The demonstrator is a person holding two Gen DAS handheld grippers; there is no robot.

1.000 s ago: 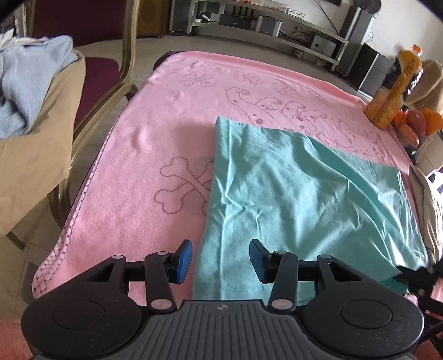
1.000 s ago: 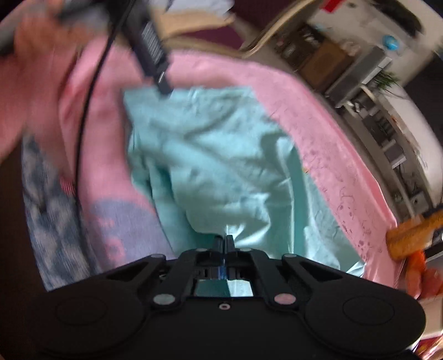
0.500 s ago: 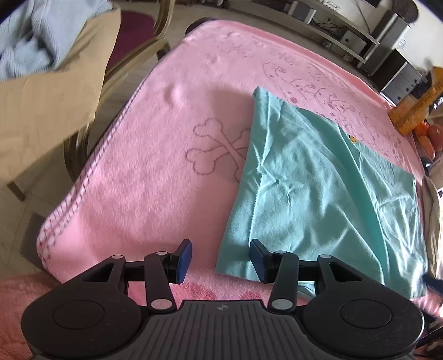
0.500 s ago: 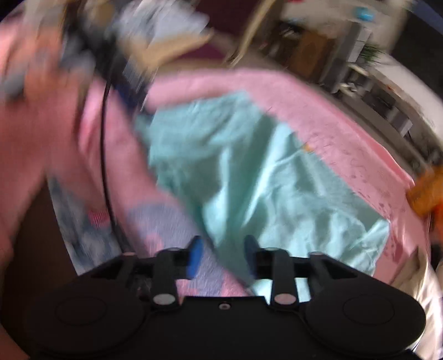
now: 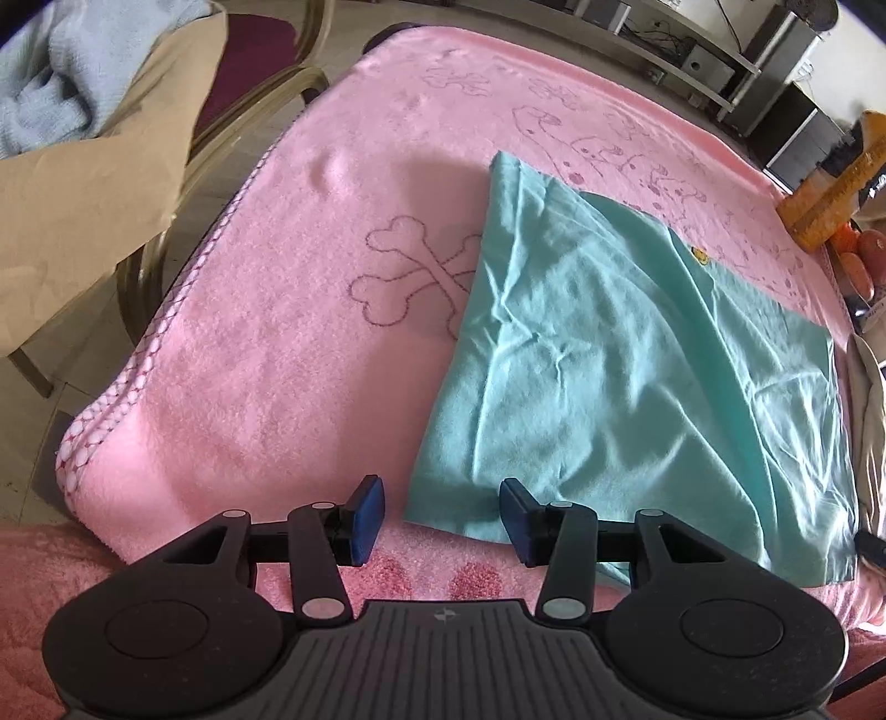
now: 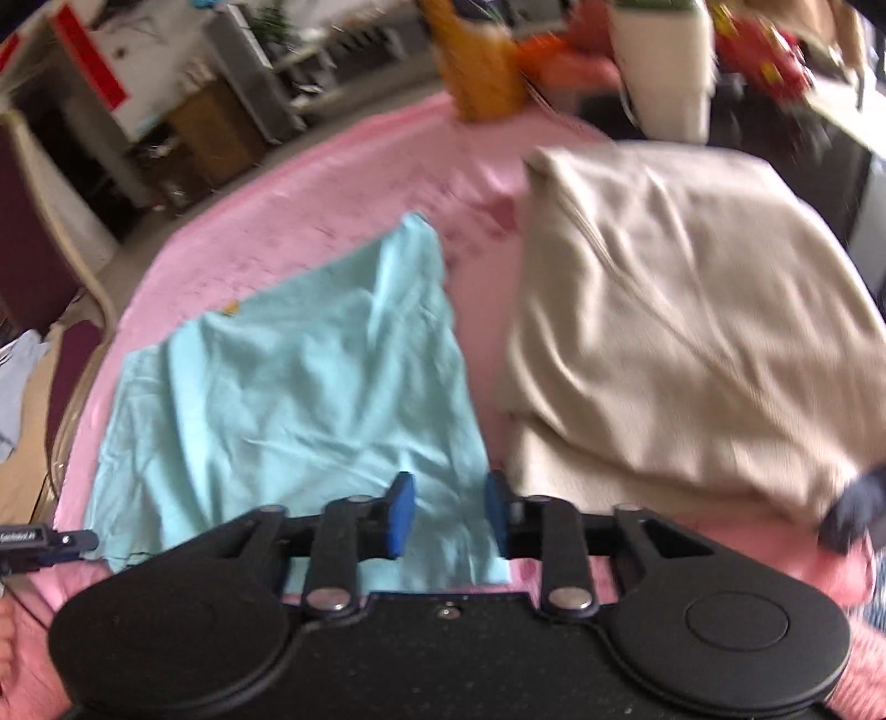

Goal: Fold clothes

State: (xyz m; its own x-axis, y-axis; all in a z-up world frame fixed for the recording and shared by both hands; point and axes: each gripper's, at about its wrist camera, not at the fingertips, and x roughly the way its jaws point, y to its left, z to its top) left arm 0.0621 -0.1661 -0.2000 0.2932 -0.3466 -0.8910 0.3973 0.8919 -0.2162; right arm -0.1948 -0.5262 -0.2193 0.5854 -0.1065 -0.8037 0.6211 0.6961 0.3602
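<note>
Left hand-held gripper (image 5: 441, 518) sits partway open, nothing between its blue pads (image 5: 366, 512), hovering over the near-left corner of the teal garment (image 5: 620, 354); one pad is above bare pink blanket (image 5: 266, 343), the other above the teal hem, contact with the cloth not clear. Right hand-held gripper (image 6: 449, 520) has its jaws closing, gap narrow, over the near-right corner of the same teal garment (image 6: 299, 387); the cloth lies under the pads, not visibly pinched, view is motion-blurred. Teal garment lies flat and already folded to a rough rectangle on the pink blanket covering the table, wrinkled, with a small yellow mark (image 5: 700, 255) near its far edge. Bone print (image 5: 412, 271) on the blanket shows just left of the garment, partly under its edge. Beige cloth pile (image 6: 681, 310) sits just right of the garment, edges near but apart. A dark blue item (image 6: 855, 507) pokes out at the pile's near-right corner. Left of the table: a chair (image 5: 243, 99) with maroon seat, draped with tan fabric (image 5: 83, 221) and a light blue garment (image 5: 61, 66). Far right corner: an orange bottle (image 5: 830, 194) and orange fruit (image 5: 864, 255). Beyond, a grey shelving unit (image 5: 736, 50) against the wall.
</note>
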